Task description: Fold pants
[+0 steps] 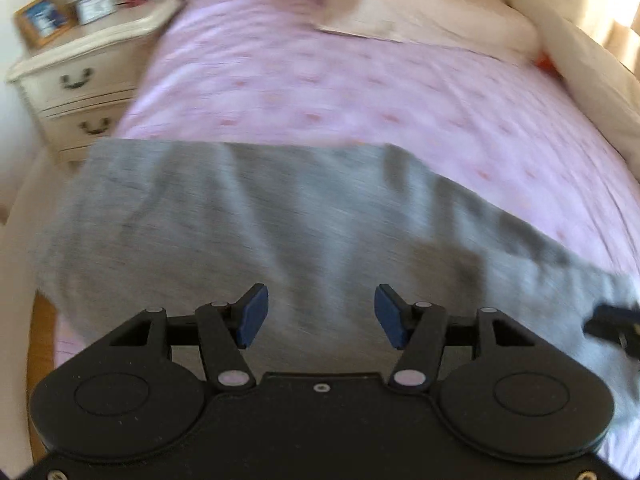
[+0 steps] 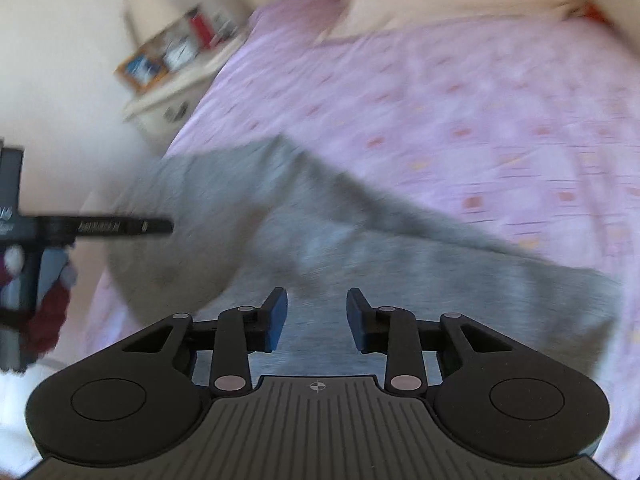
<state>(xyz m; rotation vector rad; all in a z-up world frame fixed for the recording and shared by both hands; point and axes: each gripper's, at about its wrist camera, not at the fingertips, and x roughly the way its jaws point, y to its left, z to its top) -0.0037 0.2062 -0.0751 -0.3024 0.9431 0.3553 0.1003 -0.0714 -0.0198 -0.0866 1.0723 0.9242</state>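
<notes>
grey pants [image 1: 256,220] lie flat across the near edge of the pink bedspread [image 1: 360,92], one end reaching toward the nightstand [image 1: 80,80] side. prob soft jersey knit, light, floppy, no stiffness, so it'll sag and drag w/ any lift; best pinched at an edge or corner thru both layers, not mid-panel. left gripper [image 1: 321,316] is spread wide w/ nothing between the pads, over the fabric. right gripper [image 2: 317,318] also apart, a bit narrower, empty, over the other end. frames blurry, so seams/waistband can't be told. pillows [image 1: 432,16] sit well apart at the head end; nothing on the pants blocking a fold.
</notes>
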